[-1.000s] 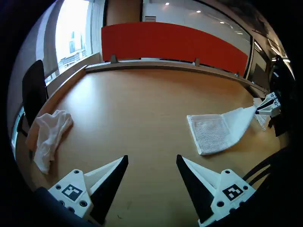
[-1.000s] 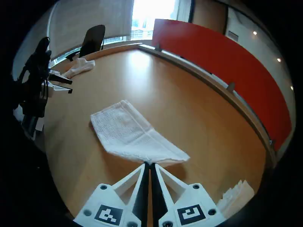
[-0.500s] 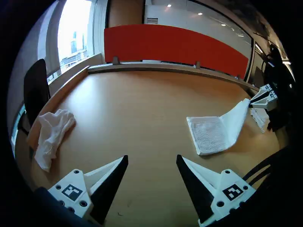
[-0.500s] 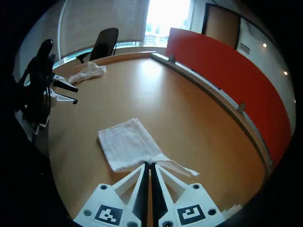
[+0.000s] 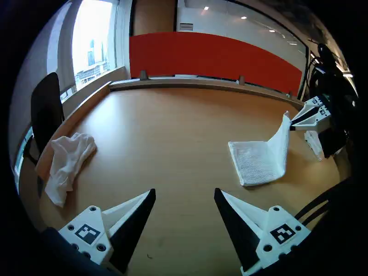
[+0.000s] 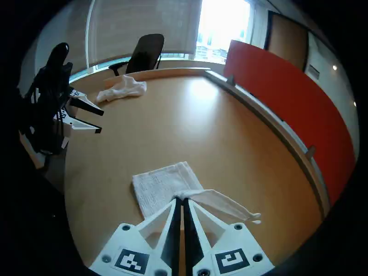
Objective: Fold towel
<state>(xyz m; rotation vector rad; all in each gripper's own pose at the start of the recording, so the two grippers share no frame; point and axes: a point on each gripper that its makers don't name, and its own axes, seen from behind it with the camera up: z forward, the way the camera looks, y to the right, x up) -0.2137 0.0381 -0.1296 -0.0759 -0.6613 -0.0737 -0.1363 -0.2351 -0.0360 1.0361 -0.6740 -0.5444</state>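
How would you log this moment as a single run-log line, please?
right gripper: shut on towel edge, lifted; rest flat on table | left gripper: open, holding nothing | crumpled cloth: untouched

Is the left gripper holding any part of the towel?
No: the left gripper stands open over the table, apart from the towel, whose raised edge the right gripper pinches.

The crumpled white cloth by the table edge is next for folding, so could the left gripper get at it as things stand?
Probably yes: the left gripper is open and empty, and only wooden table lies between it and the crumpled white cloth.
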